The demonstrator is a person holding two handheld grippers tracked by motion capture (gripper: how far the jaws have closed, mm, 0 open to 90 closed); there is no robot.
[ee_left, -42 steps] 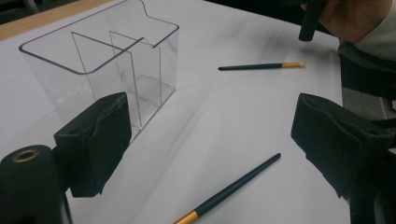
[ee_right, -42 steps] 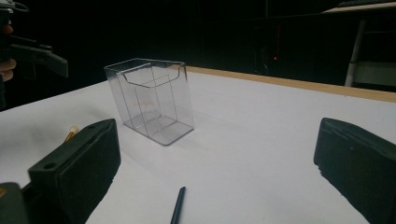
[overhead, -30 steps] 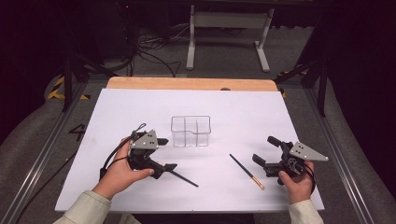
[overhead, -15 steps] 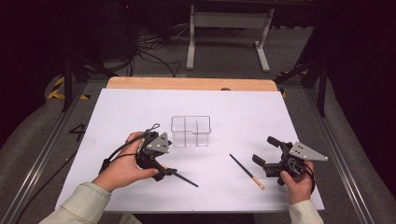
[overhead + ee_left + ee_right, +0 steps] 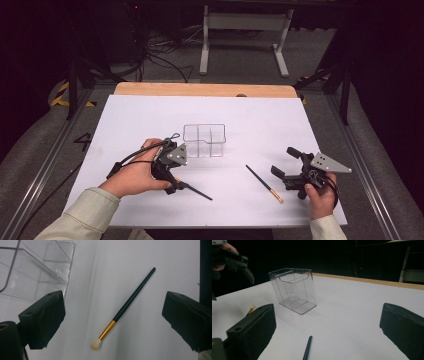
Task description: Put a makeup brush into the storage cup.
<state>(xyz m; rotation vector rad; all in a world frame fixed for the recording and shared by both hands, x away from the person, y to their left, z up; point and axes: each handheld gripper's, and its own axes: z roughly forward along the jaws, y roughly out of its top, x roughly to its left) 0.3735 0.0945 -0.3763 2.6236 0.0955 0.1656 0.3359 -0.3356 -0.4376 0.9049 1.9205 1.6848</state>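
- Makeup brush (image 5: 130, 300) is what we are after; it lies flat on the white sheet (image 5: 260, 120) that covers the table, just in front of the left gripper (image 5: 113, 298) and near the front right corner of the clear organizer (image 5: 204, 140)
- Organizer stands upright on the sheet with its compartments empty, as far as we can see, and it touches neither brush
- Left gripper hangs tilted down over the brush; its jaws have just been opening and now stand wide apart, with the brush between them on the sheet and neither pad pressing on it
- Right gripper (image 5: 327, 308) rests low at the right side of the sheet, jaws spread and nothing in them
- A second brush (image 5: 264, 183) lies apart from ours, between the two grippers and closer to the right one
- We judge our brush to be very light, stiff along its slim black handle (image 5: 137, 290) and likely smooth, so it may roll or slip out of a loose pinch
- We would take hold on the handle just above the gold ferrule (image 5: 107, 330), across its width, where the weight should balance
- We would keep the pads off the pale bristles (image 5: 96, 345), which look soft and easy to splay
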